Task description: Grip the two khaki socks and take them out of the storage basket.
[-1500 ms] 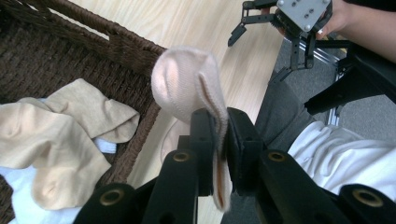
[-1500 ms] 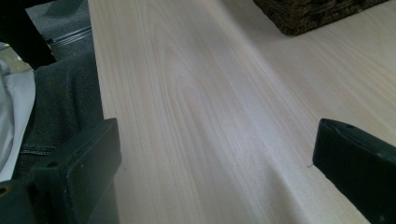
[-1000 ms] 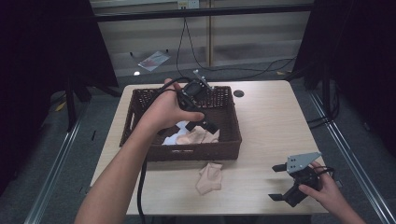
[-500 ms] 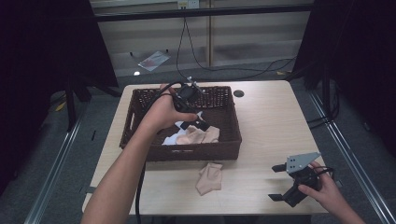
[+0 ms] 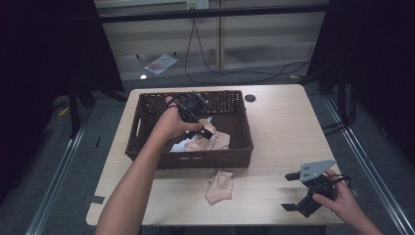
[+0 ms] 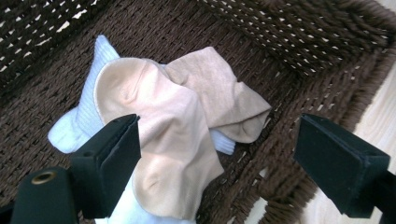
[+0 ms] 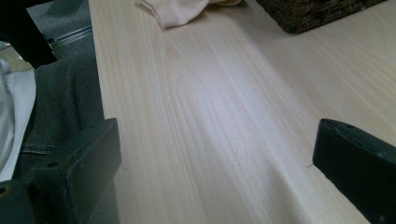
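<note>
Beige cotton is what the left claw (image 6: 215,172) looks down on: a beige sock (image 6: 163,154) lies on the floor of the dark wicker basket (image 5: 147,105), directly beneath and between the wide-spread jaws, nearer the jaw at the left of the left gripper view, whose tip overlaps its edge. Its long axis runs away from the claw, roughly along the line of the jaws, so closing on it would pinch it across its width; whether the jaws already touch the cloth cannot be told. A second beige sock (image 6: 224,95) crosses it farther ahead, and a white ribbed sock (image 6: 86,112) lies under both, poking out beyond that same jaw. The fabric looks thin, limp and creased, likely to bunch and lift as a loose fold. The left hand (image 5: 171,122) is the nearer by far, since the right claw (image 5: 292,191) rests low over the bare table (image 5: 274,122) well apart from the basket, jaws also wide with nothing between them. Another beige sock on the table (image 5: 219,185) lies ahead of the right claw, just outside the basket's near wall.
</note>
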A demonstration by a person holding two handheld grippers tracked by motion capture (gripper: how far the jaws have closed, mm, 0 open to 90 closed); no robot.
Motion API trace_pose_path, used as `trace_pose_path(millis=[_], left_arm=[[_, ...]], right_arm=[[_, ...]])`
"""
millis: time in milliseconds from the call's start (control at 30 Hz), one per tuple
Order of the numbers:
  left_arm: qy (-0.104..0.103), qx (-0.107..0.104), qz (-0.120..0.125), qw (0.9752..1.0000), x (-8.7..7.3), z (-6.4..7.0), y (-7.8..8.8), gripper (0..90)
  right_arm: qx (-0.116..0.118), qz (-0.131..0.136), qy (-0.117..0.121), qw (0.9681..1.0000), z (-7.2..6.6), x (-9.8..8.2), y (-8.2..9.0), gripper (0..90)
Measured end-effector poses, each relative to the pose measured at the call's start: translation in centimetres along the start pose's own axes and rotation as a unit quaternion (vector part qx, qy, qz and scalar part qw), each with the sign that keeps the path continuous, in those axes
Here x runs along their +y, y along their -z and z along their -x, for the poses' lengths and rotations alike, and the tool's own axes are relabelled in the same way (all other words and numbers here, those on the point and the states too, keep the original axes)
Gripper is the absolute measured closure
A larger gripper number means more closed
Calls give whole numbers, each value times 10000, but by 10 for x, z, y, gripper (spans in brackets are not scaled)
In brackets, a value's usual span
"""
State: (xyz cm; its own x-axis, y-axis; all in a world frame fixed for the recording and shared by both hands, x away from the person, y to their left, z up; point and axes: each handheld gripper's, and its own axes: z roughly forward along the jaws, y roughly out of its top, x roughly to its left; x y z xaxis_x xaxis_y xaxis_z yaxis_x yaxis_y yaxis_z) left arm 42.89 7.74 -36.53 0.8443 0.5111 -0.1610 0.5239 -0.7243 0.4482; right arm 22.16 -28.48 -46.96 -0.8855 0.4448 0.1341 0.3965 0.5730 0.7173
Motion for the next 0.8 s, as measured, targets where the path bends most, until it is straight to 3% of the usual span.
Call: trace_pose_path(millis=[200, 800], left_arm=[[74, -22, -1, 10000, -2, -6, -9, 141], [310, 264, -87, 9991, -5, -29, -41, 114]], right_arm=[[-5, 6, -3, 10000, 0, 0, 0, 8], [-6, 39, -13, 10000, 0, 0, 2, 8]])
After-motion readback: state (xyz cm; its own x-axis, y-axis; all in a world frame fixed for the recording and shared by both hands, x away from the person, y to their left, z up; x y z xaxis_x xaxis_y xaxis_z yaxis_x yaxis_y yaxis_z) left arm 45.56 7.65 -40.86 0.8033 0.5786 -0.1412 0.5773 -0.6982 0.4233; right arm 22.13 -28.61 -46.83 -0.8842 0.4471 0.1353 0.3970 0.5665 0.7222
